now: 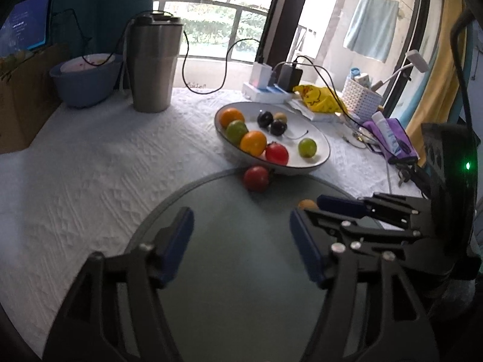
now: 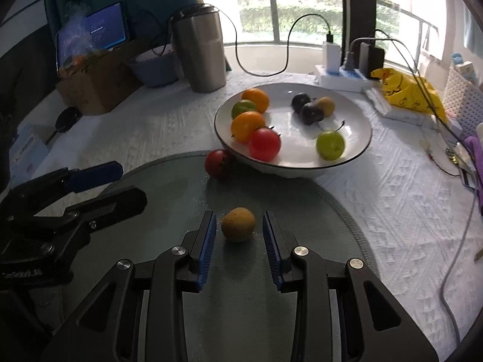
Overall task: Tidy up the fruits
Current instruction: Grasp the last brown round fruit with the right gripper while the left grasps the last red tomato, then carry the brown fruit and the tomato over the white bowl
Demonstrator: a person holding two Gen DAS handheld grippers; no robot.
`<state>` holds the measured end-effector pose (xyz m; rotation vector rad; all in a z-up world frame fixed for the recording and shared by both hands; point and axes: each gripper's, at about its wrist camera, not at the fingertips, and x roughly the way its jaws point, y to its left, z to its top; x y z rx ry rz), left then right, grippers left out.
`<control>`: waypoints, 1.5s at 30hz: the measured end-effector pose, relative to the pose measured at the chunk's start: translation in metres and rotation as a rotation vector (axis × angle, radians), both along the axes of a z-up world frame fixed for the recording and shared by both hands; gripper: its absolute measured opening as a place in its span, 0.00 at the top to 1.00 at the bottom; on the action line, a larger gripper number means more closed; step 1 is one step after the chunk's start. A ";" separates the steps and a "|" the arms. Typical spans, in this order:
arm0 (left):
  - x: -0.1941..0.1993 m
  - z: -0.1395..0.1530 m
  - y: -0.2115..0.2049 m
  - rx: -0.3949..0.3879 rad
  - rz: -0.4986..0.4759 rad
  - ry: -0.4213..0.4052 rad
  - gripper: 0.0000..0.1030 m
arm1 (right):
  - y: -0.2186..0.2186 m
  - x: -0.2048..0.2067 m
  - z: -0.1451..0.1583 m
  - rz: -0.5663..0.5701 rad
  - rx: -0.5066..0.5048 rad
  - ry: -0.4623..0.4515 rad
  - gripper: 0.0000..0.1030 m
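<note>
Your right gripper (image 2: 238, 226): blue-padded jaws straddling small round brown fruit (image 2: 238, 223), lower centre, not touching. Your left gripper (image 1: 241, 229): parted, empty, above grey glass disc (image 1: 229, 271).

I see the counter (image 2: 377, 211) under a white textured cloth, and nearest me a round glass disc (image 2: 241, 316) lying flat on it. On that disc sit a red tomato (image 2: 218, 163), up against the outer wall of the white bowl (image 2: 356, 114), and a small brownish fruit (image 2: 238, 223) well short of it. The bowl stands on the cloth just past the disc's far edge. Farther back, a steel tumbler (image 2: 203, 54) stands upright beside a blue bowl (image 2: 155, 68) and a cardboard box (image 2: 96, 87). To the right I make out a white power strip (image 2: 341, 78), a yellow bag (image 2: 407, 93) and a white lattice basket (image 2: 462, 96).
</note>
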<state>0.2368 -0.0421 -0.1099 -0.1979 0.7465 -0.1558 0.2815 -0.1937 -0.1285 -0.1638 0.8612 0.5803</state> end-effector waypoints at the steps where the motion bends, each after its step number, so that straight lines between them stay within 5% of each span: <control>1: 0.001 -0.001 0.000 0.002 -0.001 0.003 0.34 | 0.001 0.000 -0.002 0.005 -0.004 0.006 0.67; 4: 0.008 -0.003 -0.005 0.023 -0.011 0.018 0.34 | -0.001 0.003 -0.008 0.008 0.006 0.030 0.75; 26: 0.080 -0.023 -0.045 0.138 -0.061 0.119 0.35 | -0.059 0.029 0.010 -0.067 0.084 -0.001 0.75; 33: 0.086 -0.024 -0.049 0.143 -0.082 0.126 0.64 | -0.070 0.035 0.010 -0.091 0.086 -0.002 0.75; 45: 0.067 -0.010 -0.049 0.111 -0.106 0.099 0.66 | -0.082 0.035 0.018 -0.119 0.070 -0.028 0.74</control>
